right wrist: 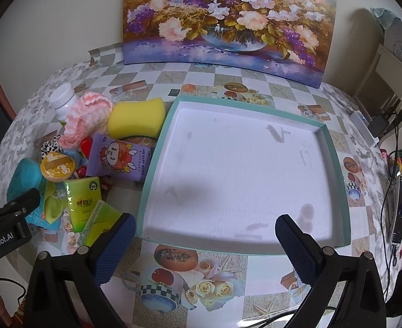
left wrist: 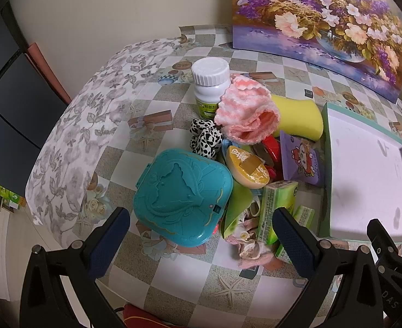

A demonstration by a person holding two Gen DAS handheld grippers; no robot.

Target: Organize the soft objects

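A heap of objects lies on the table left of a shallow teal-rimmed white tray (right wrist: 334, 147) (left wrist: 327, 147). In the heap are a pink knitted piece (left wrist: 244, 106) (right wrist: 87, 114), a yellow sponge (left wrist: 302, 117) (right wrist: 136, 119), a black-and-white spotted scrunchie (left wrist: 203, 138), green tissue packs (left wrist: 276, 205) (right wrist: 82, 199) and a purple wipes pack (left wrist: 302, 161) (right wrist: 119, 160). My left gripper (left wrist: 201, 236) hangs open over the teal plastic case (left wrist: 182, 196). My right gripper (right wrist: 205, 239) stands open above the tray's near edge, with nothing between its fingers.
A white pill bottle (left wrist: 210, 82), a round yellow tin (left wrist: 247, 168) and red items sit in the heap. A flower painting (right wrist: 228, 19) leans on the wall behind. Cables, a power strip (right wrist: 364, 128) and clutter line the table's right edge.
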